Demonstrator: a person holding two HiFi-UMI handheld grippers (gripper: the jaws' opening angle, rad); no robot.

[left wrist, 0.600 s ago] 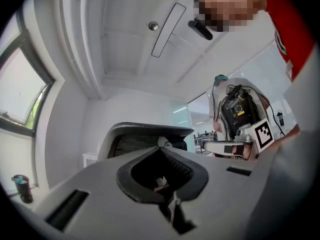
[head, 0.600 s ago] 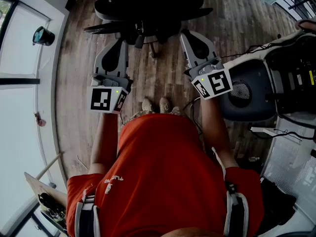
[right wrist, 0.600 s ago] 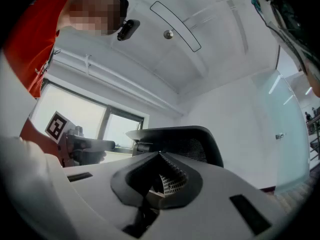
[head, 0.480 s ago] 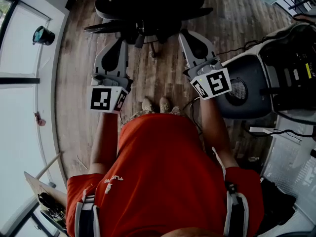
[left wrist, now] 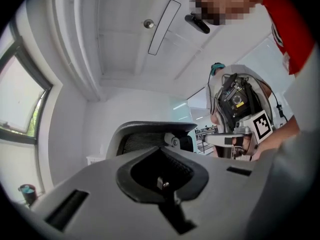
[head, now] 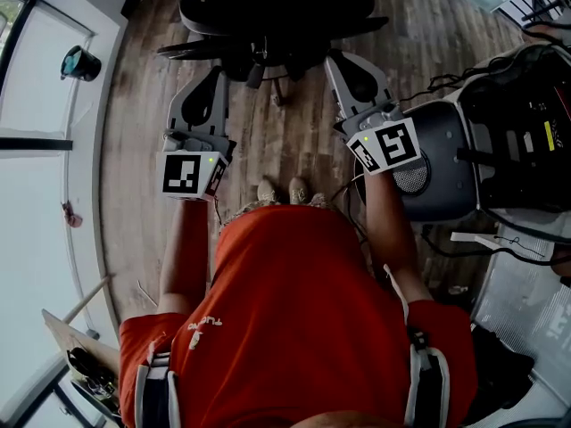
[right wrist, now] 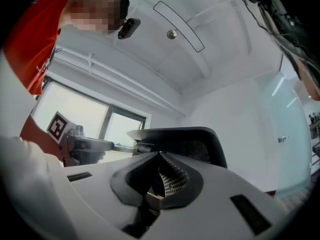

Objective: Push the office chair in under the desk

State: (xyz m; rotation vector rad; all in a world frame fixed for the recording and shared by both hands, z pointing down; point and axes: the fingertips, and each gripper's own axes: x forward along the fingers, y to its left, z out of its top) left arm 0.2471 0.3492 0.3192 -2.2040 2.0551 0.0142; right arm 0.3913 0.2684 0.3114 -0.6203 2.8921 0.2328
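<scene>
Barely anything has shifted since a moment ago: the left hand-held gripper (head: 214, 71) and the right hand-held gripper (head: 337, 58) sit only a touch farther up the head view. Each has its jaws pressed together with nothing between them, and each points at the office chair (head: 268, 12). That chair stands on the wooden floor (head: 294, 141) at the far edge, its mesh back just beyond both tips; contact cannot be made out.
</scene>
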